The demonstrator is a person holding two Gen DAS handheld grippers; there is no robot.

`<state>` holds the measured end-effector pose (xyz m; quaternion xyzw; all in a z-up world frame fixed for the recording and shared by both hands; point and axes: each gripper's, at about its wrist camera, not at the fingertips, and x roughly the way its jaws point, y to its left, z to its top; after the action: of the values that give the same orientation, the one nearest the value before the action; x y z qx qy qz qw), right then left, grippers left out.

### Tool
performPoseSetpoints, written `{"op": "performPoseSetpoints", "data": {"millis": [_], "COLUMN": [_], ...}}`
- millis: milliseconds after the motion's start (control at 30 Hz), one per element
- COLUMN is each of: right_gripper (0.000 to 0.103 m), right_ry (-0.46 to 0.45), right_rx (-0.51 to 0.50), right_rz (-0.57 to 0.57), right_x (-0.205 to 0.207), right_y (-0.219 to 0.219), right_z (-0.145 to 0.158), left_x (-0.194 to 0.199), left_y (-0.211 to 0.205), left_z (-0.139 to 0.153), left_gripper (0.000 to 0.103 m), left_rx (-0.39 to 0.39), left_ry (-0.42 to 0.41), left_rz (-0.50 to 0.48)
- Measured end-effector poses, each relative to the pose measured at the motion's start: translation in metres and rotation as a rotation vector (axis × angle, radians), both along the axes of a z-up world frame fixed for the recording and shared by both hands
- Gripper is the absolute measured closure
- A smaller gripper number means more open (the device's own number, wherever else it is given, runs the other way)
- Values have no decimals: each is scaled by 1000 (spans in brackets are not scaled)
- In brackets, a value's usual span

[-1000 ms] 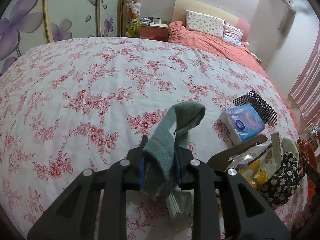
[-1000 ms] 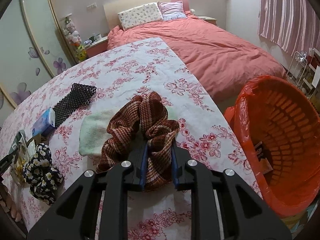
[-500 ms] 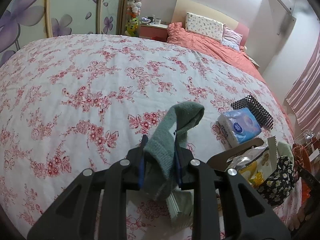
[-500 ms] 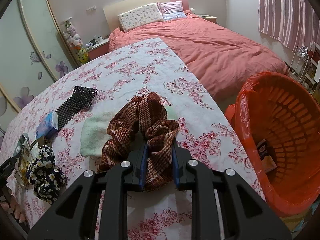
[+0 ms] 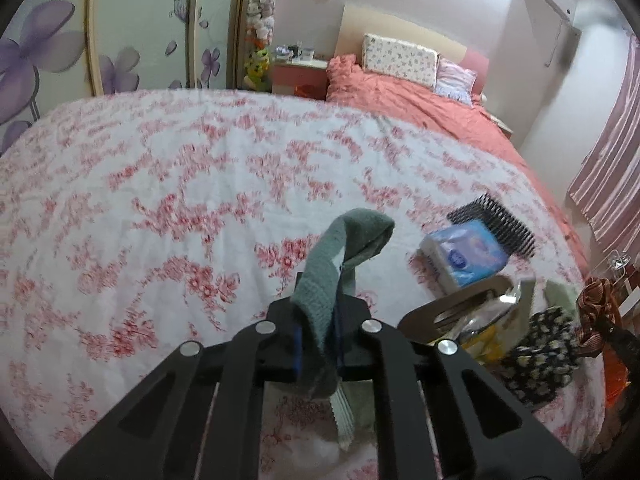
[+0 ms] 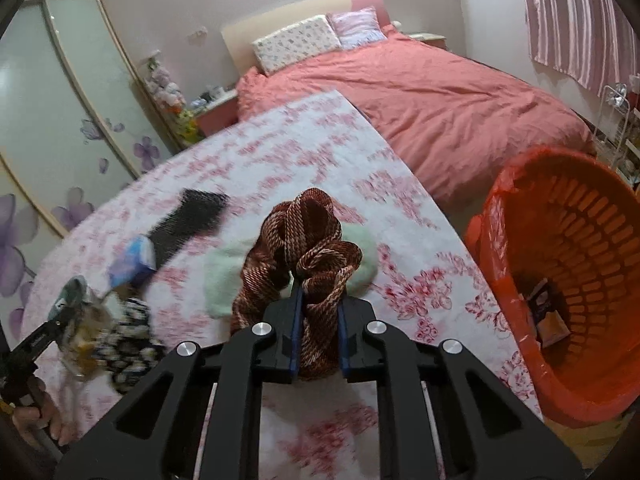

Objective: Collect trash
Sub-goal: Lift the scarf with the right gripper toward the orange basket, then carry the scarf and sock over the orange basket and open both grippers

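My left gripper (image 5: 318, 342) is shut on a grey-green sock (image 5: 344, 248) that stands up from the jaws above the floral sheet. My right gripper (image 6: 318, 330) is shut on a brown-and-pink woven cloth (image 6: 310, 236), held over the sheet's right part. An orange basket (image 6: 516, 216) with an orange liner stands on the floor to the right of that gripper, with small wrappers (image 6: 550, 316) inside. The woven cloth also shows at the far right of the left wrist view (image 5: 598, 304).
On the floral sheet (image 5: 180, 184) lie a blue tissue pack (image 5: 466, 256), a black mesh pad (image 5: 494, 220), a black flowered cloth (image 5: 540, 344), crumpled wrappers (image 5: 486, 324) and a pale green cloth (image 6: 224, 272). A bed with a pink cover (image 6: 440, 92) lies behind.
Both grippers have risen and tilted with their cloths still held. The right gripper has swung slightly toward the orange basket, which now shows larger.
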<state>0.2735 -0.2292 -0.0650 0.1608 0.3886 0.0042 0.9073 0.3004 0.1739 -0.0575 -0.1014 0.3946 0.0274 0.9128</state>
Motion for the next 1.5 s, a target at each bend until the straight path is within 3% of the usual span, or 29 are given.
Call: {"op": "performPoseSetpoints", "data": {"millis": [367, 600, 833, 1067, 1300, 1400, 1467, 1500], "right_gripper": [89, 89, 89, 89, 84, 77, 70, 65], "right_ry": [-145, -231, -259, -231, -176, -124, -102, -98], "right_rx": [-3, -38, -48, -47, 3, 38, 51, 51], "right_rz": [-15, -80, -180, -284, -381, -386, -387, -386], "right_x": [-31, -58, -81, -87, -86, -78, -73, -73], "right_y": [-4, -31, -79, -123, -175, -191, -197, -202], "right_z": [59, 87, 92, 77, 54, 39, 29, 27], "left_x": [-33, -46, -53, -58, -54, -47, -42, -40], "left_y": [-22, -86, -189, -301, -390, -417, -430, -434], "left_z": [68, 99, 117, 104, 70, 50, 38, 32], "left_gripper": [91, 91, 91, 91, 91, 83, 67, 65], "left_rx": [-50, -74, -105, -151, -134, -112, -96, -85], "left_ry": [-122, -166, -188, -144, -65, -22, 4, 13], "left_rz": [-26, -142, -333, -551, -692, -722, -727, -726]}}
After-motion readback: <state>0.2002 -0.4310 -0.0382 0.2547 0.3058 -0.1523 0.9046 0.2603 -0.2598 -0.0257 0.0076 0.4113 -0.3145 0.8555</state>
